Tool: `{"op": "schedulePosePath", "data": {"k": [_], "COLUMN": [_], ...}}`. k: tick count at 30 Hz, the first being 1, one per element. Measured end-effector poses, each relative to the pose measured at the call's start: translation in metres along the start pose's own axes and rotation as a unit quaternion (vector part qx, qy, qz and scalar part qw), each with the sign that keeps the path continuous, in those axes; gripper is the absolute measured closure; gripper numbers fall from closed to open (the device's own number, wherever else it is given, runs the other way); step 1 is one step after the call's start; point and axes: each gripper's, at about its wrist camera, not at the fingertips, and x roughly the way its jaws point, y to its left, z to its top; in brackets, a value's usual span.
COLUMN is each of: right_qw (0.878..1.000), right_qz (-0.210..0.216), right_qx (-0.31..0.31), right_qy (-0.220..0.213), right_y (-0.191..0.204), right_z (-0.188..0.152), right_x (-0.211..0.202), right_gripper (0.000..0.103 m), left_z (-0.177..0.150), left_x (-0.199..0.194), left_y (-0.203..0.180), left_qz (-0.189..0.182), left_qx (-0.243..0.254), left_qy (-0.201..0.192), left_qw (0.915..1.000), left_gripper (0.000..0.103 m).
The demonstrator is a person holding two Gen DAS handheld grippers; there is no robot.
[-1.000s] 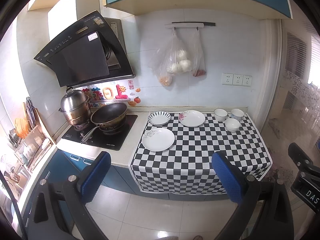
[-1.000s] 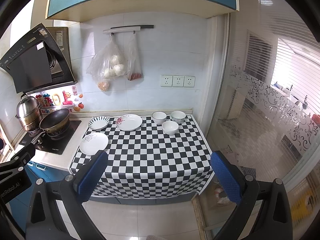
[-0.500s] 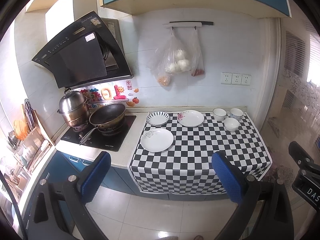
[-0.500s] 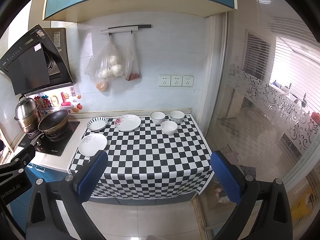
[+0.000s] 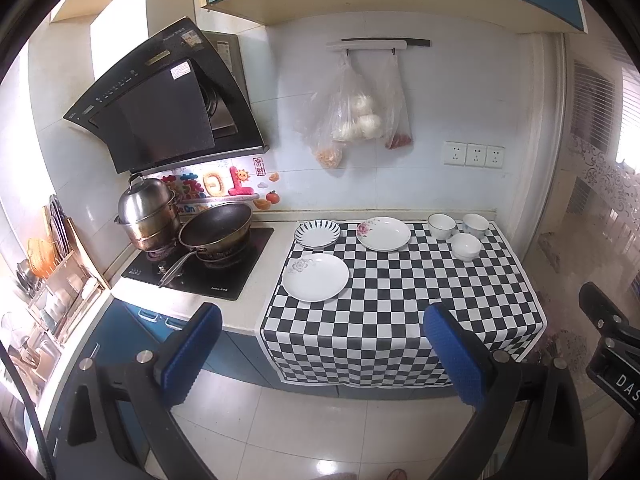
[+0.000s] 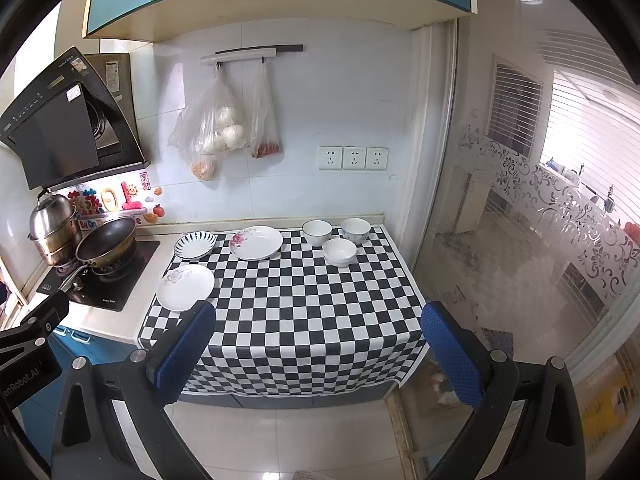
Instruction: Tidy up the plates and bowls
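Both claws hang spread and empty over the floor at the bottom of the frame, well short of the tabletop (image 5: pixel 248 312). Above the left claw (image 5: pixel 320 352), three plates sit at centre frame: a plain white plate (image 5: pixel 316 277) nearest, a striped plate (image 5: pixel 317 233) and a flowered plate (image 5: pixel 383 233) behind it. Three bowls (image 6: pixel 340 252) cluster right of centre, above the right claw (image 6: pixel 318 350). The checked cloth (image 6: pixel 304 320) lies bare across its lower half, its front edge draping over the cabinets. A stove (image 5: pixel 200 268) borders the plates at left.
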Motion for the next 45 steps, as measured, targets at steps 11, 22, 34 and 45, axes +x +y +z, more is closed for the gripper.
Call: {"op": "schedulePosePath", "data": {"k": [11,22,34,45], "right_qw": [1.000,0.999,0.996,0.993], "right_qz": [0.002,0.014,0.025,0.035], "right_qx": [0.002,0.028,0.031,0.012], "right_qy": [0.001,0.031,0.077,0.115], "right_y": [0.003,0.017,0.086,0.141], "right_z": [0.004,-0.001,-0.010,0.008], "right_x": [0.006,0.041,0.147,0.303], "right_gripper": [0.000,0.000,0.000,0.000], "left_z": [-0.001,-0.002,0.004,0.023], "left_x": [0.001,0.038,0.145,0.272], "left_y": [0.001,0.017,0.063,0.086], "left_qz": [0.000,0.010,0.036,0.077], "left_qx": [0.001,-0.005,-0.014,-0.034], "left_qy": [0.000,0.007,0.029,0.076], "left_qw": [1.0000,0.9999,0.9988,0.9936], "left_gripper": [0.000,0.000,0.000,0.000]}}
